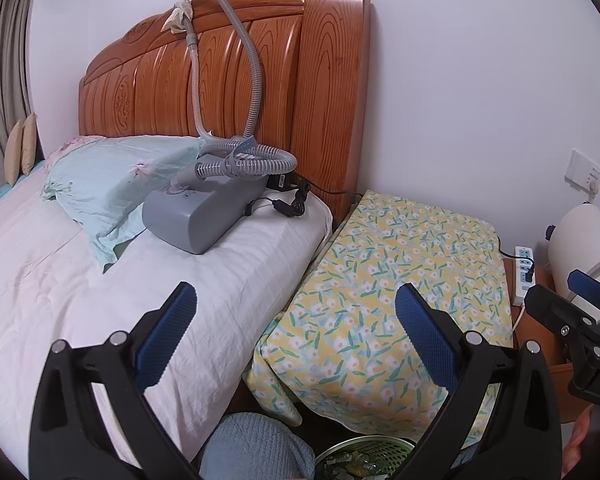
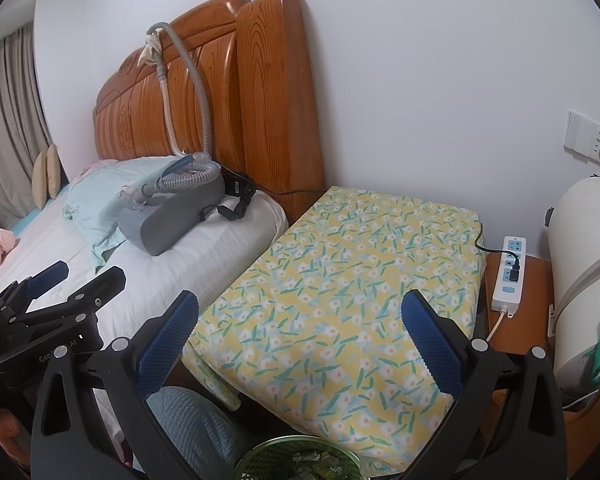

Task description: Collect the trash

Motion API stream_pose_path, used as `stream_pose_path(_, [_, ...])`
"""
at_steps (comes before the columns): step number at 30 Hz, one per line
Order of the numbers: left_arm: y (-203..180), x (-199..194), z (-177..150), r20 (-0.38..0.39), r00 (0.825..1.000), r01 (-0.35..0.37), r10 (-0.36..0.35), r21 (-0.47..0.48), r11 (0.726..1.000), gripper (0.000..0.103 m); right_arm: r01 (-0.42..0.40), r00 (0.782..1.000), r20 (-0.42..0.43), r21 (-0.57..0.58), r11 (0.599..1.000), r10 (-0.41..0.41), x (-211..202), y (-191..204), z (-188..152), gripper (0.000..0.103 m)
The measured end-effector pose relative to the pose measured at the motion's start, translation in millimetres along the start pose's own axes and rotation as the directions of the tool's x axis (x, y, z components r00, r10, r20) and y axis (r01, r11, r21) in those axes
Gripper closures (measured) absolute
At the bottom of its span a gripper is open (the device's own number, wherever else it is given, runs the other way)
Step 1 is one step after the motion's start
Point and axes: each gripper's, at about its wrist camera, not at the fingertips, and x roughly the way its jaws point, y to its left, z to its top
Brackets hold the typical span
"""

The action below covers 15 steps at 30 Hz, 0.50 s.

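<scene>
Locating the target: green perforated basket (image 1: 366, 458), already holding crumpled scraps, sits at the bottom edge of both views, below and slightly behind the fingertips of each gripper.
Basket surroundings: wedged low between a blue-grey knitted cloth (image 1: 255, 446) and the overhanging flower-print cover (image 1: 384, 292); only its rim arc shows, so no long axis can be judged.
Loose trash: none identifiable on the cover or the white bedsheet (image 1: 59, 288).
Left gripper (image 1: 295, 330): jaws spread wide, empty, aimed at the seam between bed and cover.
Right gripper (image 2: 300, 338): jaws spread wide, empty, hanging over the cover; the basket lies almost centred beneath it, hence probably the nearer tool.
Periphery: grey machine with hose (image 1: 203, 210) on the bed, power strip (image 2: 508, 274) on a side stand.
</scene>
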Motion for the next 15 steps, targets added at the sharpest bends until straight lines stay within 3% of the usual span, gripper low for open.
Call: stream_pose_path(15, [0.6,1.0,-1.3,-0.005,1.000,0.006,-0.006,0.000,1.000,0.008,0.000,1.000,-0.005,0.000,1.000,0.000,1.8,0.3,-2.1,0.002])
